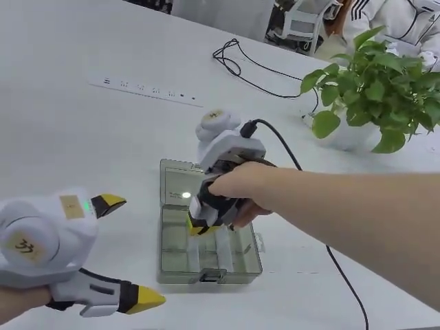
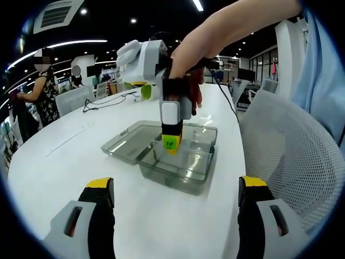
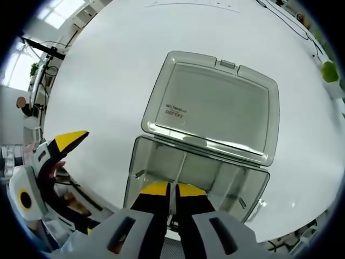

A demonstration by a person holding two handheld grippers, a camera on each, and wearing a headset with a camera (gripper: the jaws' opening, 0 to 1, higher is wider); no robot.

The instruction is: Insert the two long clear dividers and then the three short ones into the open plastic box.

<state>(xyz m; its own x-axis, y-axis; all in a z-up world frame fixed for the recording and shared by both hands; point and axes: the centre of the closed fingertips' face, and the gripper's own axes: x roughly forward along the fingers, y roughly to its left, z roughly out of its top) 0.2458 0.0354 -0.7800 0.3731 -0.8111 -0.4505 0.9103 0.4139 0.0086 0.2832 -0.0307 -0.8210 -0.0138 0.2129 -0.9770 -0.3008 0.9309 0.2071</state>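
My left gripper (image 1: 130, 251) hangs nearest, its yellow-tipped jaws spread wide with nothing between them. Just ahead of them sits the smoky clear plastic box (image 1: 256, 265), lid lying flat open beyond, clear dividers (image 1: 199, 256) standing inside. My right gripper (image 3: 172, 190) dips into it, jaws pressed together; whether they pinch a clear piece, I cannot tell. Far beyond stands a leafy green potted plant (image 1: 371, 82).
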